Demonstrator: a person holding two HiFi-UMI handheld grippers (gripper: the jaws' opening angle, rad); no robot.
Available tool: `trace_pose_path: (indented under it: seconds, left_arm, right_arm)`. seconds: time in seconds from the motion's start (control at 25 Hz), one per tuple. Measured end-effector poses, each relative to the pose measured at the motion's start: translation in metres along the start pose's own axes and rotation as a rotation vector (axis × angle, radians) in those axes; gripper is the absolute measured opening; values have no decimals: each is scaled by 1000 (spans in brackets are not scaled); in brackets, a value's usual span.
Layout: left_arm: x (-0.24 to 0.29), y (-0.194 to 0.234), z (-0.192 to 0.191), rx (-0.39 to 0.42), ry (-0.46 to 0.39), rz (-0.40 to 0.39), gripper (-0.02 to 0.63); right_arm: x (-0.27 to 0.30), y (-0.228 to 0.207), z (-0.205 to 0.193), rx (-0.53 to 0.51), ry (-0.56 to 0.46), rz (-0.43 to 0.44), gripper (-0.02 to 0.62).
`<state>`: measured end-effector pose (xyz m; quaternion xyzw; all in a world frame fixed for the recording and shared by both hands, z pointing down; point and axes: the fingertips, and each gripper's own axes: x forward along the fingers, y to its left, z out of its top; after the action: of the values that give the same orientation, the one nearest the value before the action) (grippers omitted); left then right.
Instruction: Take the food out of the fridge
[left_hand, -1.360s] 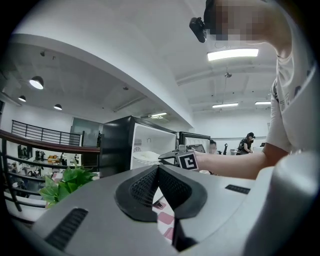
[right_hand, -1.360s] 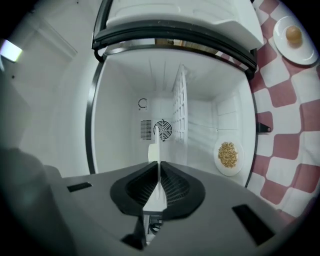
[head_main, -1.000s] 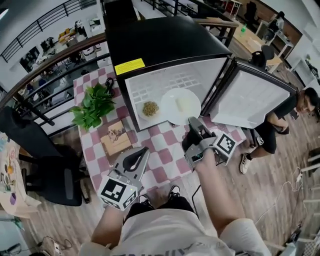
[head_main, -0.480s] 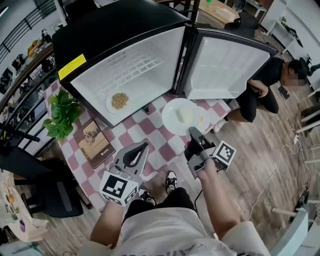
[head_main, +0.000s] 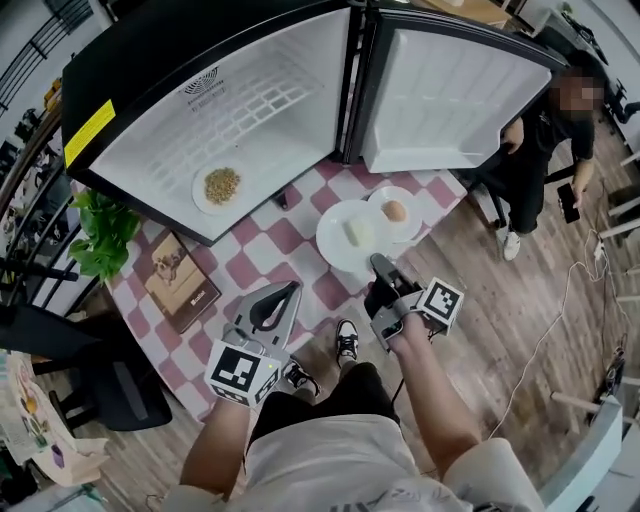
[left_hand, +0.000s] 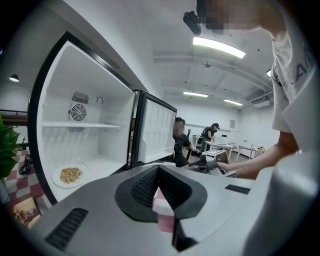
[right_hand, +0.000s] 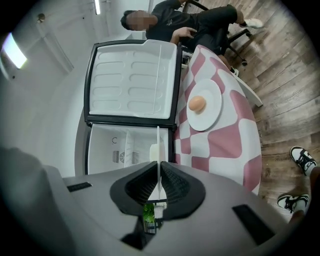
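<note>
Pinching the rim of the white plate (head_main: 335, 245) with its pale food block, the right gripper (head_main: 379, 264) has brought it out of the fridge (head_main: 260, 110) and low over the checked surface (head_main: 265, 250), just beside the egg plate (head_main: 408, 224) — ready to set down. The left gripper (head_main: 288, 292), pressed together, holds nothing. The grain plate (head_main: 200, 186) waits inside — likely next.

A short-sleeved pale grey T-shirt (head_main: 330, 462) with grey lettering, black bottoms (head_main: 318, 402), and at their 12 o'clock black trainers (head_main: 347, 340) with white soles. The left tool (head_main: 288, 291) and right tool (head_main: 379, 264) are grey shells with black ribbed pads. A black-and-white marker cube (head_main: 240, 372) sits at the left tool's 7 o'clock, another (head_main: 441, 300) at the right's 4 o'clock.
</note>
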<state>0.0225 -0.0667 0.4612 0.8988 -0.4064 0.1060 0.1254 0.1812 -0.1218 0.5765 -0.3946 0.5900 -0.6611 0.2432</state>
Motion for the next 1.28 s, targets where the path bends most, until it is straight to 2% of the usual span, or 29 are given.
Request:
trace_pose_path:
  seconds: [0.4,0.84,0.96,1.12,1.2,1.28]
  left_arm:
    - [0,9,-17,-25,30,29,2]
    - [1,21,-19,-41,37,60,2]
    - [1,22,-17,-42,32,60,2]
    - [1,20,-18,-39,35,59,2]
    - [0,18,-20,-42,39,59,2]
    - [-1,16,-21,-41,45,57,2]
  right_arm:
    - [17,-56,-13,59,50,-102,35]
    - [25,-85,-17,72,62,-166,38]
    - [26,-87,-17,41,72,-185,38]
    - [27,-88,-15,-67,88,-218,42]
    - [28,-87,-16,-106,101,-218,106]
    - [29,-88,-16,-134,111,-217,130]
